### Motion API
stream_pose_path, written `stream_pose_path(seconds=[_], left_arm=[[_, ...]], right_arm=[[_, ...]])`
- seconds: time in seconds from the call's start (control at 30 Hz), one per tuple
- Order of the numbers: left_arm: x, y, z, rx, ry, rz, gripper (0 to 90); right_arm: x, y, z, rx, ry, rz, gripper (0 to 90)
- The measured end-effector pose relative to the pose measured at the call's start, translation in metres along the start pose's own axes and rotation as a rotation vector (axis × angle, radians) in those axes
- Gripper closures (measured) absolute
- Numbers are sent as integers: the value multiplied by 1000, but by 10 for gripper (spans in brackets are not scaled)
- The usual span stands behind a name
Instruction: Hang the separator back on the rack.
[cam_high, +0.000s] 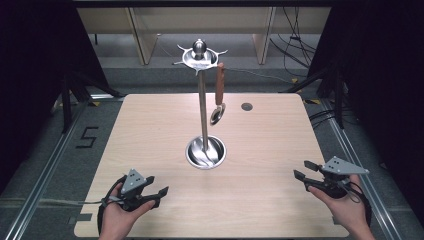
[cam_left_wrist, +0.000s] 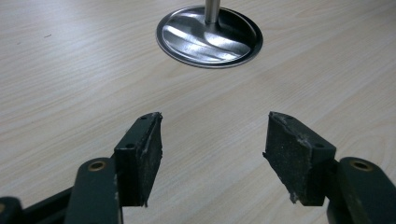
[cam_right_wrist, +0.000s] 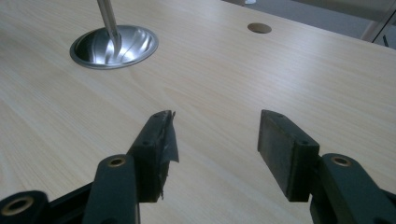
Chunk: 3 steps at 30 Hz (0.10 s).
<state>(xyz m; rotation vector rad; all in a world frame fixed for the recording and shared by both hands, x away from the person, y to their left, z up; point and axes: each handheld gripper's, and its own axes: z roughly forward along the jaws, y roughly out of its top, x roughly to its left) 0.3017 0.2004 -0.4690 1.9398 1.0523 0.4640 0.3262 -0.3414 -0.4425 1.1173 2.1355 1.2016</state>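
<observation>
Centre of the wooden table (cam_high: 150, 130): a shiny steel stand (cam_high: 203, 107), round dished base (cam_high: 205, 152) flat on the wood, slim pole rising straight up to a dish-like top with a ball knob (cam_high: 200, 46) and small hooks around the rim. Hanging from one hook on the right side, a spoon (cam_high: 218, 95) with a brown wooden handle and a steel bowl (bowl end down, handle end up at the hook). Long axis near vertical, running just beside the pole, bowl well above the base and not touching it.

Down at the near left corner, left gripper (cam_high: 157, 193) held in a hand, jaws spread wide, nothing between them, pointing toward the base. Same story from the left gripper view: left gripper (cam_left_wrist: 212, 149) gaping over bare wood, base (cam_left_wrist: 209, 35) ahead and well apart.

Near right edge, right gripper (cam_high: 304, 170), jaws likewise released and empty, aimed left across the table. In the right gripper view, right gripper (cam_right_wrist: 215, 149) open over plain wood, base (cam_right_wrist: 114, 46) off to the upper left, a small round hole (cam_right_wrist: 259, 28) in the tabletop farther back.
</observation>
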Motion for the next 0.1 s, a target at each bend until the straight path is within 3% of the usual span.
stream_pose_path(seconds=[0.1], left_arm=[[0,0,0,3,1,5,357]], right_arm=[[-1,-1,0,-4,-5,6,461]])
